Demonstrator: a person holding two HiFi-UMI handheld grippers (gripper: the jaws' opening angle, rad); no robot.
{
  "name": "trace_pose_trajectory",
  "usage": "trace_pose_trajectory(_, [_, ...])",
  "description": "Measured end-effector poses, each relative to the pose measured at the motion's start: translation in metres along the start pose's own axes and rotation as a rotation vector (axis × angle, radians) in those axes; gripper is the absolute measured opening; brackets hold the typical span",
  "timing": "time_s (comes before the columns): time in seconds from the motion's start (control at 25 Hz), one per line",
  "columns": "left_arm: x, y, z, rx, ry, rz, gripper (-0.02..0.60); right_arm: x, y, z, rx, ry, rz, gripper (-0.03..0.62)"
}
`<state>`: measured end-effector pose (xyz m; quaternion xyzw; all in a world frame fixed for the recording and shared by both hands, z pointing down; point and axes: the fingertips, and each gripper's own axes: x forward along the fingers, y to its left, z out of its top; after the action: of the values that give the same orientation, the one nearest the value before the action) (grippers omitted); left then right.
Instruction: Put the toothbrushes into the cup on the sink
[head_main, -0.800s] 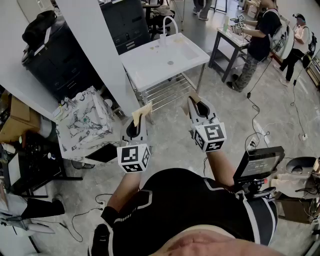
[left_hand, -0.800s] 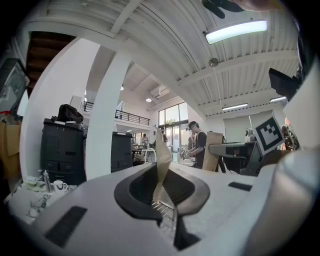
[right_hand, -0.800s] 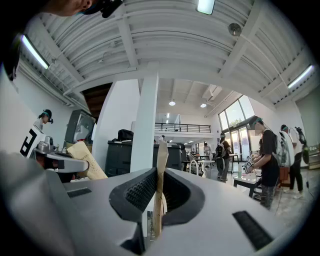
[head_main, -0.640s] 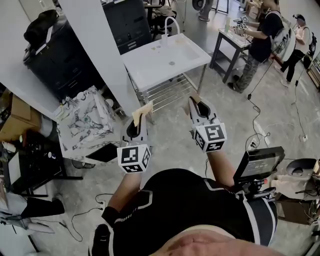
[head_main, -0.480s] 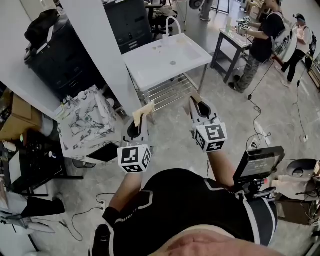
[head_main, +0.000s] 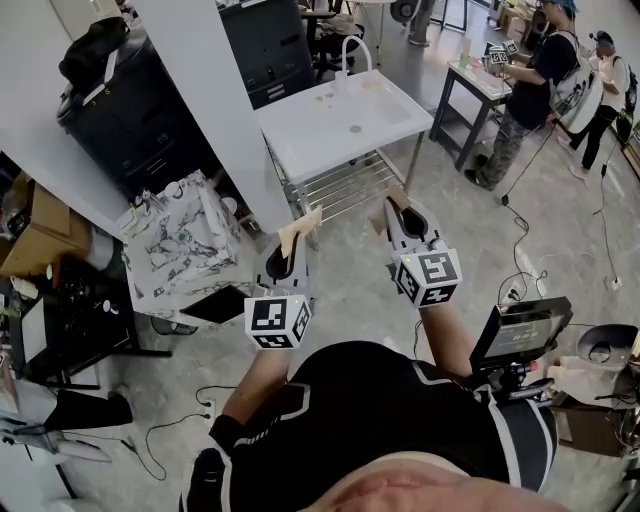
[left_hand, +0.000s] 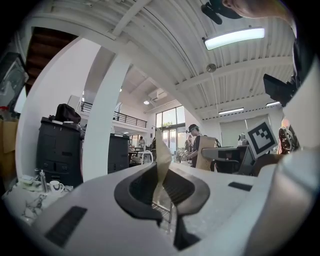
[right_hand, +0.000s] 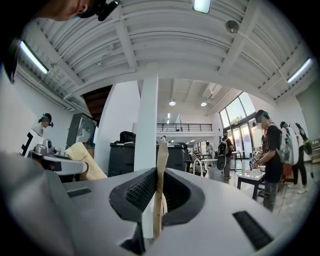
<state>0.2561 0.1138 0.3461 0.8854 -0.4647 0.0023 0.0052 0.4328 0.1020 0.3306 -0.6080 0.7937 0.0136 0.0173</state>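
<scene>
The white sink (head_main: 320, 135) with its curved tap (head_main: 352, 48) stands on a metal frame across the floor ahead, seen in the head view. A few small items (head_main: 322, 96) lie near the tap, too small to tell apart; I cannot make out a cup or toothbrushes. My left gripper (head_main: 301, 228) and right gripper (head_main: 393, 203) are held in the air in front of the person's chest, well short of the sink. Both are shut, tan pads (left_hand: 161, 159) (right_hand: 161, 161) pressed together with nothing between them.
A white pillar (head_main: 215, 110) and black cabinets (head_main: 120, 120) stand left of the sink. A patterned bag (head_main: 175, 245) sits on the floor at left. Two people work at a small table (head_main: 470, 80) at right. Cables and a monitor (head_main: 518, 335) lie at lower right.
The view has shifted slightly, so the sink now sits a little further right and nearer. Both grippers stay shut and keep their pose in front of the person.
</scene>
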Motion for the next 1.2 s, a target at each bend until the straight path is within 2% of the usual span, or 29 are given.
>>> trace_pose_trajectory(0.6, [-0.039, 0.046, -0.003, -0.025, 0.012, 0.067, 0.032, 0.017, 0.054, 0.001, -0.006, 0.001, 0.048, 0.041])
trace_pose_trajectory(1.2, [-0.117, 0.125, -0.008, -0.034, -0.020, 0.134, 0.032, 0.042, 0.165, -0.006, -0.018, -0.010, 0.134, 0.041])
